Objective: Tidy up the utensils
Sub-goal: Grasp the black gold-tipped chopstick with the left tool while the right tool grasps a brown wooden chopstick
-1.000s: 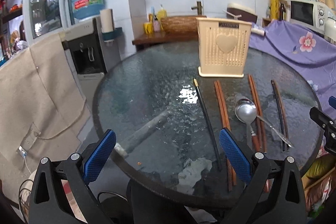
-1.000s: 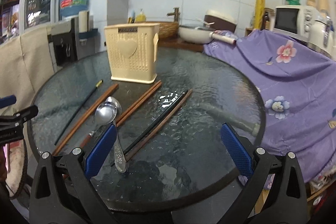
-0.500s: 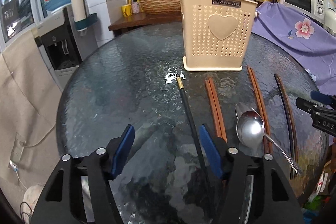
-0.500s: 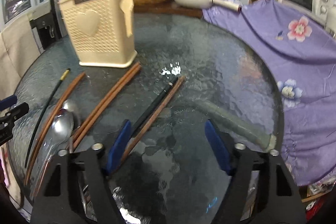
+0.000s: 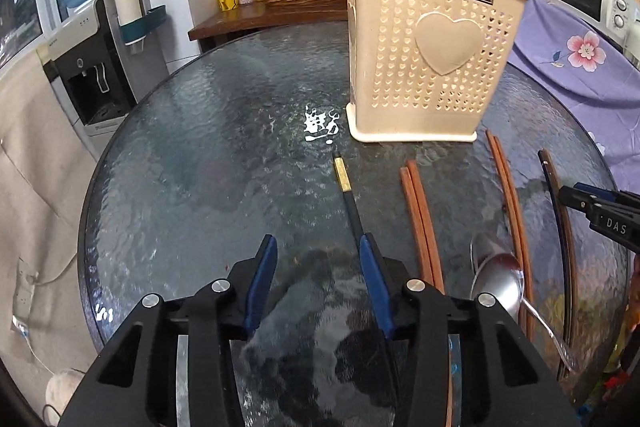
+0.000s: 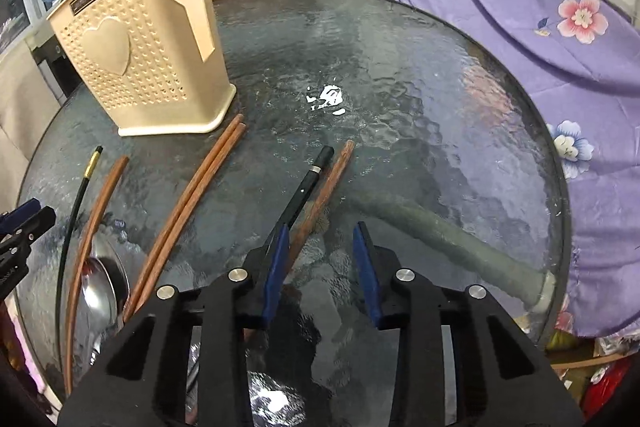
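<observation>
Beige holder (image 5: 430, 63) stands beyond scattered chopsticks (image 5: 418, 215).

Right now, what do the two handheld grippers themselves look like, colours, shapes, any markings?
Both are alike. The left gripper and right gripper have angular matte-black frames with triangular cut-outs and round silver screw heads. Each carries two flat fingers faced with blue pads. In the left view, the right gripper's black side shows white lettering, "DAS". No cables, hands or sleeves are visible.
</observation>
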Available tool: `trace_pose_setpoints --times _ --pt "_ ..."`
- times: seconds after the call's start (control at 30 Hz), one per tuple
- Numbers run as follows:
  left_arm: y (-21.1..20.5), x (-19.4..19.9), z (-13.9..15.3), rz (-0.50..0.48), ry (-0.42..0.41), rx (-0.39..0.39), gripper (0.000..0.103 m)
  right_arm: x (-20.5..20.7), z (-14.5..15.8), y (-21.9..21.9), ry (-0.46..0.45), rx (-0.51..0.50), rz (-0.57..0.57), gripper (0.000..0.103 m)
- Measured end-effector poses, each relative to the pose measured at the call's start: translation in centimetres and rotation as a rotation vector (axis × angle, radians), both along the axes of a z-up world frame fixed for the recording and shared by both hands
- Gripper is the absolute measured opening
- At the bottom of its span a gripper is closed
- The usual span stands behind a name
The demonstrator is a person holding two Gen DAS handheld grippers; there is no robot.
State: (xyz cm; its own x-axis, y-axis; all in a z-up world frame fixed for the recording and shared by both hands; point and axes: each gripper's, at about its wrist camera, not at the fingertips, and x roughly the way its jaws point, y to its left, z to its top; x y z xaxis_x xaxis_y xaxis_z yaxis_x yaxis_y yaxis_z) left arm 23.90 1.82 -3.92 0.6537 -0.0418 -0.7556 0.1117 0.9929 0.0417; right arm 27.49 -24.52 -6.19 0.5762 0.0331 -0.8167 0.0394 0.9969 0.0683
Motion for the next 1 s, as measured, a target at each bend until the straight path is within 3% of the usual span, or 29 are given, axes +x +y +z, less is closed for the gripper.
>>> trace_pose_setpoints --times 0.17,0.33,0.7,1.0 --pt "-0.2 1.5 -0.5 -0.016 0.036 -0.017 0.042 1.2 -0.2 0.1 0.015 -0.004 -0.012 0.022" --pt "-0.7 3.3 -1.4 -0.025 0.083 -0.027 0.034 3.0 -0.2 0.3 0.023 -0.009 0.000 0.017" --pt "-2.3 7.5 -1.6 -0.027 0.118 0.024 0.009 7.0 -0.2 -0.1 0.043 0.028 0.034 0.011" --pt "-2.7 8.2 -1.5 -0.023 0.114 0.015 0.007 7.7 -0.2 -0.9 -0.005 0.090 0.058 0.007"
